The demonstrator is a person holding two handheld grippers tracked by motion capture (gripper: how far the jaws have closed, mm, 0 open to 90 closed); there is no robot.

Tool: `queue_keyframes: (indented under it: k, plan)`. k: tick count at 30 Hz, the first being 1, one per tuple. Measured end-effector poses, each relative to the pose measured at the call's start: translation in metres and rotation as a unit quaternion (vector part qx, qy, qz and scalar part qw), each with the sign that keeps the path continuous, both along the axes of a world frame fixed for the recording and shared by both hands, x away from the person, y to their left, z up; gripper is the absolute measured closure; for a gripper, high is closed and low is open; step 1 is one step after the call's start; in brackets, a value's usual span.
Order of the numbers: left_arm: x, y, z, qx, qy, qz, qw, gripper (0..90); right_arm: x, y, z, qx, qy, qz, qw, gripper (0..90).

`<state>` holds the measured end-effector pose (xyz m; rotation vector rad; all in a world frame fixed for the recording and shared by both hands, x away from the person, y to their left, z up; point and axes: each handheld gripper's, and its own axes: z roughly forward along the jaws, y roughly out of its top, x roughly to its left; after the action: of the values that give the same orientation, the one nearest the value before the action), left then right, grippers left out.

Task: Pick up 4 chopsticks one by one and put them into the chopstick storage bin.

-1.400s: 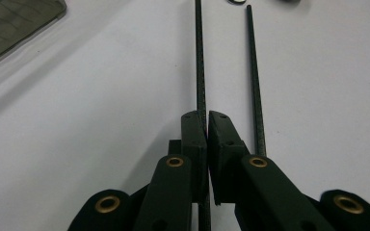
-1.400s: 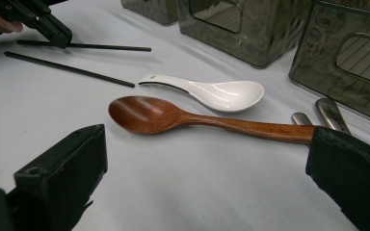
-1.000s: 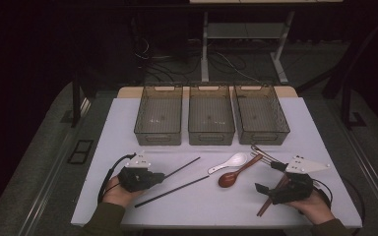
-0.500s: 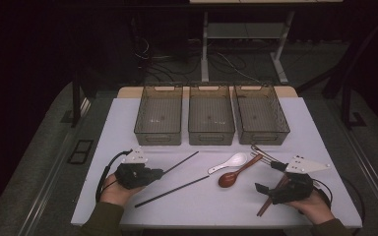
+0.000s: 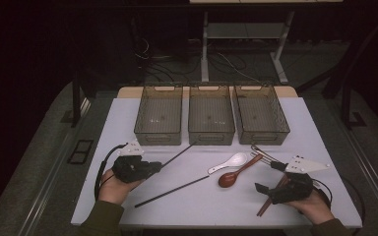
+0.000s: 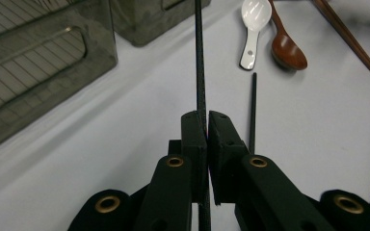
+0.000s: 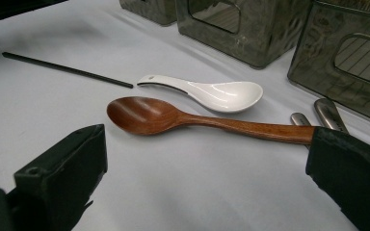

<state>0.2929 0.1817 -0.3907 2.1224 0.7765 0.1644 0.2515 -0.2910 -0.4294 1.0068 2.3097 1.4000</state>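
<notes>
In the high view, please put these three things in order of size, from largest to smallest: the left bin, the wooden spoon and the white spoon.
1. The left bin, clearly the largest.
2. The wooden spoon.
3. The white spoon, somewhat shorter than the wooden one.
The two spoons lie side by side, so nearness to the camera does not affect their order.

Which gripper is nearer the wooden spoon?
Right. The right gripper sits just beside the wooden spoon, jaws open toward its bowl. The left gripper is across the table from it, shut on a black chopstick.

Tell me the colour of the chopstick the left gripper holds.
Black chopstick, clearest in the left gripper view.
</notes>
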Motion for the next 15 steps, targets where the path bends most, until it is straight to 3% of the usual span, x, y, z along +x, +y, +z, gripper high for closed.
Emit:
queue_keyframes:
  k: [15]
  plan:
    - [0.019,-0.001,0.018,-0.013,-0.013,0.013,0.9998,85.8,-0.001,-0.001,0.000,0.006,0.002,-0.003,1.0000,1.0]
